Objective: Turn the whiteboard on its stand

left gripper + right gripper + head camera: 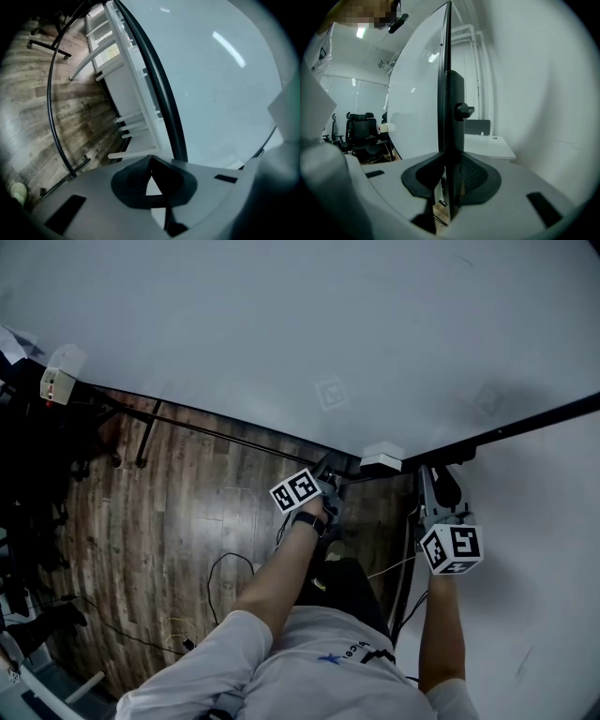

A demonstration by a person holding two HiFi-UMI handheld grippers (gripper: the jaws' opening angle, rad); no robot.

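Note:
The big whiteboard (281, 324) lies tipped nearly flat and fills the top of the head view. Its black frame (525, 423) runs along the near edge. My left gripper (323, 486) is at that edge, beside a small white block (382, 458). In the left gripper view the board (220, 84) and its frame (159, 89) run off ahead, and the left gripper (150, 161) is shut, tips meeting with nothing seen between them. My right gripper (439, 486) is further right on the same edge. In the right gripper view the right gripper (449, 164) is shut on the frame (448, 70), below a black knob (464, 111).
Thin black stand tubes (206, 432) cross the wooden floor, where cables (225, 568) trail. A white wall (544, 568) is close on the right. White shelving (122, 93) stands beyond the board, with a white desk (492, 145) and black office chairs (361, 131) further off.

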